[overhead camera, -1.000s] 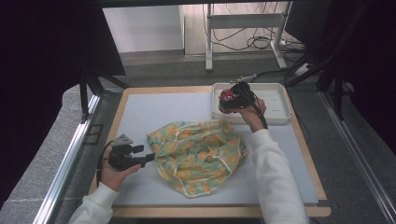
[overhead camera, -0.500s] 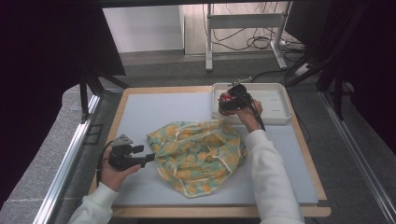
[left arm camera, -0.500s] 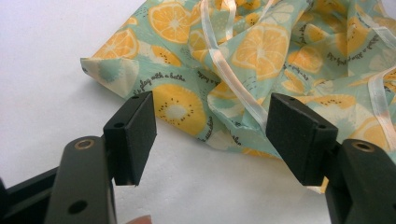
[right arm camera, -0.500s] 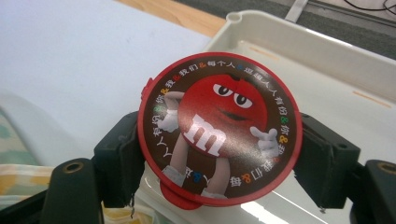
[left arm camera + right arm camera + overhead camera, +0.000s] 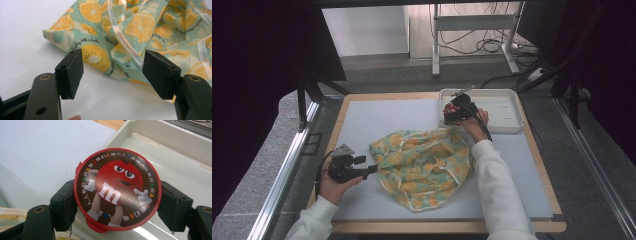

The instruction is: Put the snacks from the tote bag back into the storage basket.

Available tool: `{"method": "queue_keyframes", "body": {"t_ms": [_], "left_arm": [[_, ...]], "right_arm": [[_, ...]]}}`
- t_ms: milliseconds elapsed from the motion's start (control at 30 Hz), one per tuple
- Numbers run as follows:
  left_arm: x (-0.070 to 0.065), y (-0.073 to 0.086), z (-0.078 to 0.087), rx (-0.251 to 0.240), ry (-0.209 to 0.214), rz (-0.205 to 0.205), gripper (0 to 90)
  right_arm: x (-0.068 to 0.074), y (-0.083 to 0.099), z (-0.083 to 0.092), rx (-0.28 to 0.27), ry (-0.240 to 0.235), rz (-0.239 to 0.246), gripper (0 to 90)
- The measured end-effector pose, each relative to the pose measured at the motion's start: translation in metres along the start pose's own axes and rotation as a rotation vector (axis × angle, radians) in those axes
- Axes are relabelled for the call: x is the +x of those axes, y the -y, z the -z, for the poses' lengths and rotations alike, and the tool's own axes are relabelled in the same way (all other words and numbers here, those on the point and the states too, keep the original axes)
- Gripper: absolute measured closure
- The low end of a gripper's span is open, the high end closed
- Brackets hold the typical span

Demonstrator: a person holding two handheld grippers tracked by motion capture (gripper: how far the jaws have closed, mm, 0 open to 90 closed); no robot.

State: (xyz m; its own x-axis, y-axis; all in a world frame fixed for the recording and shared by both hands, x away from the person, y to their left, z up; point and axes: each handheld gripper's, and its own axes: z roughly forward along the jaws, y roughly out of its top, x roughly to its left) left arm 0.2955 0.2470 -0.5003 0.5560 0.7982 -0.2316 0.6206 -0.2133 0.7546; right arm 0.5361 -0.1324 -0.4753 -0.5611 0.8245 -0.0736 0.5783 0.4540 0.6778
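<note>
Forward, right tongs (image 5: 117,202) clamp a red container (image 5: 117,188) over the tray (image 5: 507,107); left tongs (image 5: 112,72) gape beside cloth (image 5: 150,30).

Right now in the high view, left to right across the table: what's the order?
Left gripper → fruit-print cloth bag → right gripper holding a red M&M's tub → white tray.

Cloth, glossy plastic, matt table.
The fruit-print cloth (image 5: 140,27) looks thin and crinkly with satin ribbons; the red lid (image 5: 117,188) glossy plastic; the white tray (image 5: 175,150) shiny, probably plastic.
</note>
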Motion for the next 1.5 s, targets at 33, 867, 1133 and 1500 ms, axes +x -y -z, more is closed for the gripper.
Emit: {"method": "queue_keyframes", "body": {"t_ms": [33,867,1133,1500], "left_arm": [[0.0,0.0,0.0,0.001,0.0,0.0,33.4],[0.002,0.002,0.002,0.001,-0.012,0.011,33.0],[-0.001,0.0,0.0,0.001,-0.007,0.003,32.9],[-0.002,-0.002,-0.004,-0.004,-0.005,-0.002,33.3]], "right_arm": [[0.0,0.001,-0.001,0.001,0.0,-0.002,25.0],[0.012,0.01,0.049,-0.143,-0.079,-0.024,15.5],[0.021,0.032,0.084,-0.201,-0.15,0.011,17.8],[0.026,0.086,0.142,-0.256,-0.193,0.069,19.0]]}}
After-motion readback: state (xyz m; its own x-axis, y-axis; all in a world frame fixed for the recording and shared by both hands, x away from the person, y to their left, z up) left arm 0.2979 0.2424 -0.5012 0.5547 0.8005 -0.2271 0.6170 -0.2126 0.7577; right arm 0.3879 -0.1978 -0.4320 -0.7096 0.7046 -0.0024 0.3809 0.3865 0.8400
